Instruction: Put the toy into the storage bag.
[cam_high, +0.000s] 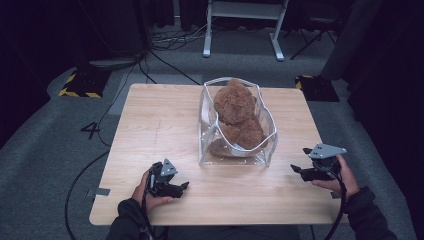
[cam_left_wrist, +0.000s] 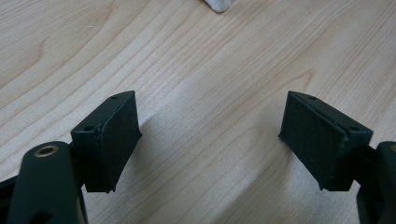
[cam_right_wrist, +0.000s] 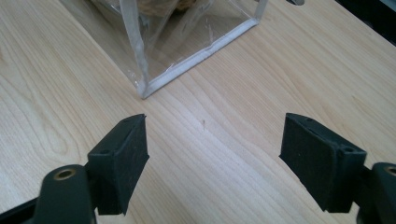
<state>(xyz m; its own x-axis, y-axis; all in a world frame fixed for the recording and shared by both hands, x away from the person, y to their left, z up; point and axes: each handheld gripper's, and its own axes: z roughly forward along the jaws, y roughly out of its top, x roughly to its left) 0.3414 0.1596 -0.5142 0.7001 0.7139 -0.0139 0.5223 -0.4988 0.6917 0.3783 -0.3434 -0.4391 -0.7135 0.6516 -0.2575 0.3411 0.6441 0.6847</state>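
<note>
- The left gripper (cam_high: 184, 186) rests low on the near left part of the table (cam_high: 155, 125), held in the person's left hand (cam_high: 150, 192); its jaws stand wide apart with only bare wood between them, clamped on nothing.
- In the left gripper view the two black pads (cam_left_wrist: 116, 140) face each other across light wood grain, and a small white scrap of something (cam_left_wrist: 217, 4) lies at the top edge; what it is cannot be told.
- The right gripper (cam_high: 296, 170) sits at the near right edge of the table in the right hand (cam_high: 340, 177), a grey three-cornered plate (cam_high: 327, 150) on top of it. Its jaws are also spread wide and grip nothing.
- In the right gripper view the near corner of a clear plastic bag (cam_right_wrist: 187, 51) with a pale seam lies just ahead of the jaws, apart from them.
- Count: two grippers, two hands, one bag, one table.
- The clear bag (cam_high: 235, 150) stands upright at the middle of the table, between the two grippers and farther from the person, touching neither.
- Inside it sits a brown fuzzy mass (cam_high: 237, 112), seemingly two lumps stacked, the upper one rising above the bag's open mouth.
- Writing: a dark "4" (cam_high: 91, 130) is marked on the grey floor left of the table. No brand or label can be read on the bag or the grippers.
- Two yellow-and-black striped floor plates (cam_high: 80, 85) lie beyond the table, one at each side, and black cables (cam_high: 165, 60) run across the floor.
</note>
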